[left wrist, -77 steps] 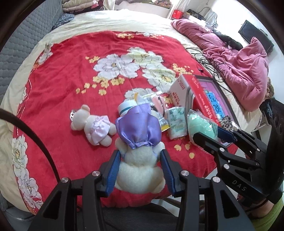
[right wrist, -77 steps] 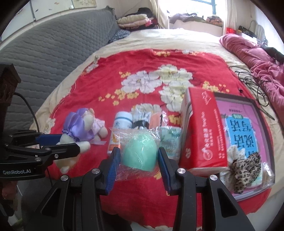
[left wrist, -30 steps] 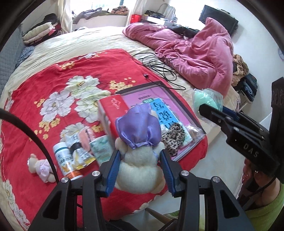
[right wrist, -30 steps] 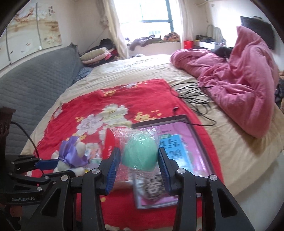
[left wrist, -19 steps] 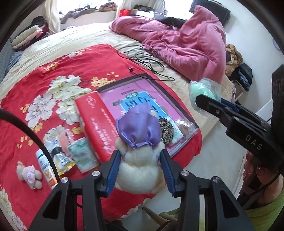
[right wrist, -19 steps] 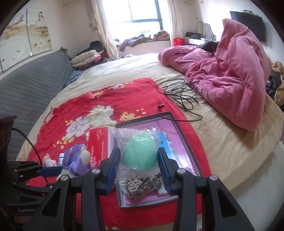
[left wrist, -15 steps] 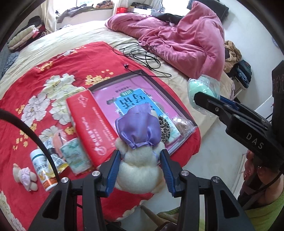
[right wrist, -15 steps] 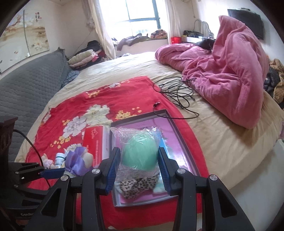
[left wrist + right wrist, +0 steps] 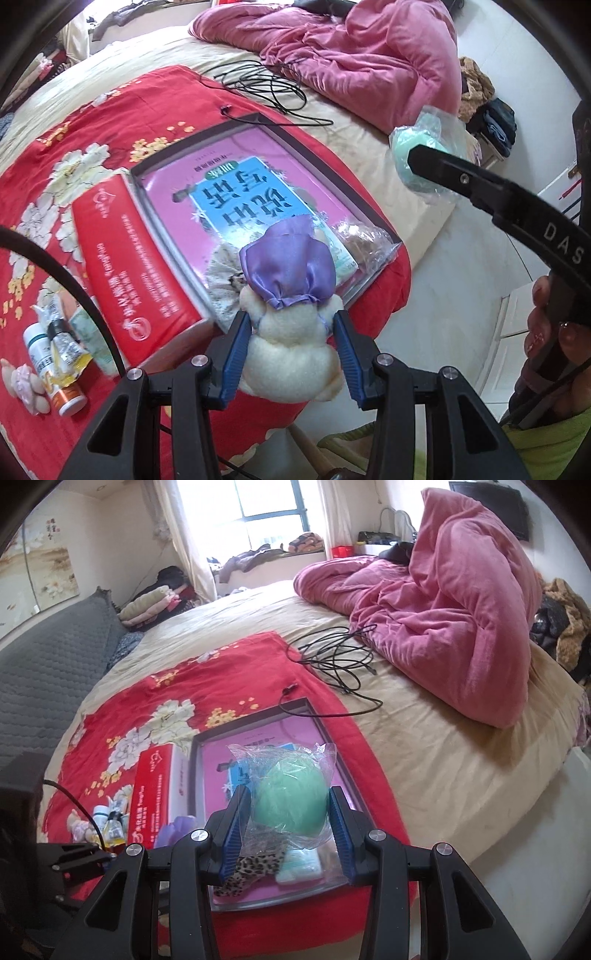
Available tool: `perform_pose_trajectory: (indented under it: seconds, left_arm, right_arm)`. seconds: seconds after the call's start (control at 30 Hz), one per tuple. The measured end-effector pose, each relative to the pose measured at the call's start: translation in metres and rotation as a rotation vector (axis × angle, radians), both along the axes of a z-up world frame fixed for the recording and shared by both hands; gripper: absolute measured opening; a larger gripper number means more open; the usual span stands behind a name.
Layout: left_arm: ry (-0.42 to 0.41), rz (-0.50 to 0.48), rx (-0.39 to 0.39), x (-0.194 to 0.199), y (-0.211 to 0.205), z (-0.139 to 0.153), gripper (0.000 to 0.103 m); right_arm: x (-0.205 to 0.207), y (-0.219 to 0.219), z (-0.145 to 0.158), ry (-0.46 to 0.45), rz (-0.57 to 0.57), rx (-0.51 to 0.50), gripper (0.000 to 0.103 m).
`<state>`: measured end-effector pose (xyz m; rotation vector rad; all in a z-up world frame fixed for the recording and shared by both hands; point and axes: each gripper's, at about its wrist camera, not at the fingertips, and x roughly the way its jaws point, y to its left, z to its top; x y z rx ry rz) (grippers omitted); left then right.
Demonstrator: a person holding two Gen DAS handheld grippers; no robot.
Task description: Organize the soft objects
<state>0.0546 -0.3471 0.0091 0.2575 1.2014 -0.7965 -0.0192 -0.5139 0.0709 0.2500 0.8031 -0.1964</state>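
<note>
My left gripper (image 9: 291,334) is clamped on the plush bear (image 9: 291,321), blue pads pressed into its cream body, purple satin dress (image 9: 290,264) at 12 o'clock from the pads. The bear hangs in the air above the near end of the tray (image 9: 255,123).

My right gripper (image 9: 290,827) is clamped on the green ball (image 9: 291,799), which sits in a crinkled clear bag (image 9: 280,751). It is also held above the tray (image 9: 255,714). From the left camera the ball (image 9: 413,147) shows at 2 o'clock, off past the bed edge.

The tray lies on the red flowered blanket (image 9: 92,122). In it: a pink and blue book (image 9: 240,184), a leopard-print cloth (image 9: 255,866) at the near end, and a pale flat packet (image 9: 299,866) just beside the cloth.

Red carton (image 9: 122,258) lies along the tray's left side, touching it. At 8 o'clock from the bear: white bottle (image 9: 51,363), small dropper bottle (image 9: 61,332), green pouch (image 9: 92,341), and a second small plush (image 9: 24,384) at the far left.

Black cable (image 9: 340,661) lies coiled on the beige sheet (image 9: 443,746) at 12 o'clock past the tray. Pink quilt (image 9: 443,605) is heaped at 1 o'clock.
</note>
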Motion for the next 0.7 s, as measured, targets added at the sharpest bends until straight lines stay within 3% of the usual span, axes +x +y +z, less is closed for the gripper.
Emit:
perform_pose_trajectory:
  seconds: [0.4,0.7]
  left_arm:
    - [0.035,-0.056,0.051,0.004,-0.030,-0.036,0.046]
    - [0.060,-0.042,0.078,0.015,-0.035,-0.056,0.046]
  right_arm:
    - [0.008,-0.020,-0.019,0.043,-0.024,0.015,0.044]
    - [0.019,-0.023,-0.028,0.068,-0.007,0.008,0.045]
